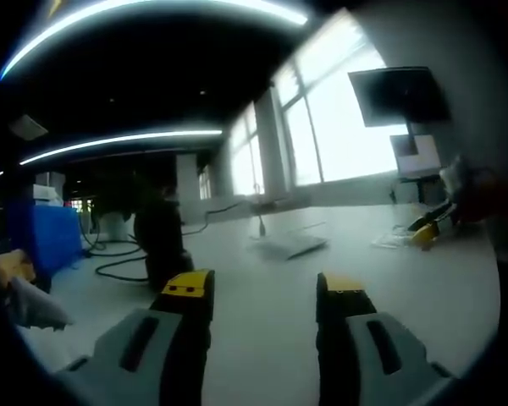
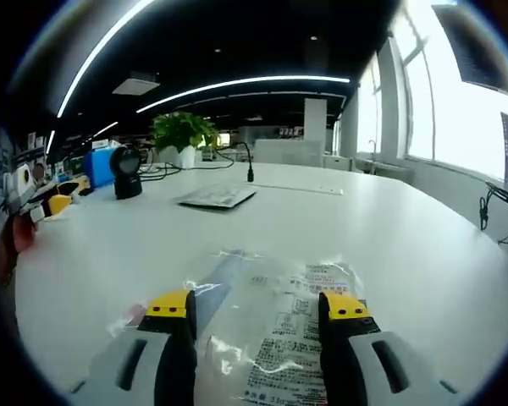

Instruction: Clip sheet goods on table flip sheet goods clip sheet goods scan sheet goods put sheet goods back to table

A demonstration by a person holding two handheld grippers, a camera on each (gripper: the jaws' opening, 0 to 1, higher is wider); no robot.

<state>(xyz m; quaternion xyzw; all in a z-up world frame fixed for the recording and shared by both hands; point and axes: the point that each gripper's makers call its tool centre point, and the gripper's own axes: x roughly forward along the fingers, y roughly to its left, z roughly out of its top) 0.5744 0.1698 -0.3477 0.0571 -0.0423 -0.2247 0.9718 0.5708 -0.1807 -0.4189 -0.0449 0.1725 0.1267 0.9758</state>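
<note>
My right tongs (image 2: pixel 256 311) are spread wide, jaws low over a clear plastic packet (image 2: pixel 271 326) lying flat on the white worktop (image 2: pixel 406 245), printed label facing up. I'd say they're set to straddle it for the first clip; nothing gripped yet. A second flat packet (image 2: pixel 216 197) sits further off, w/ a black scanner (image 2: pixel 126 172) far left beside a potted plant (image 2: pixel 182 134), prob. placed there for the scan step. Left tongs (image 1: pixel 265 292) also wide, empty, hovering above bare worktop (image 1: pixel 271 330), waiting clear of the right side.
</note>
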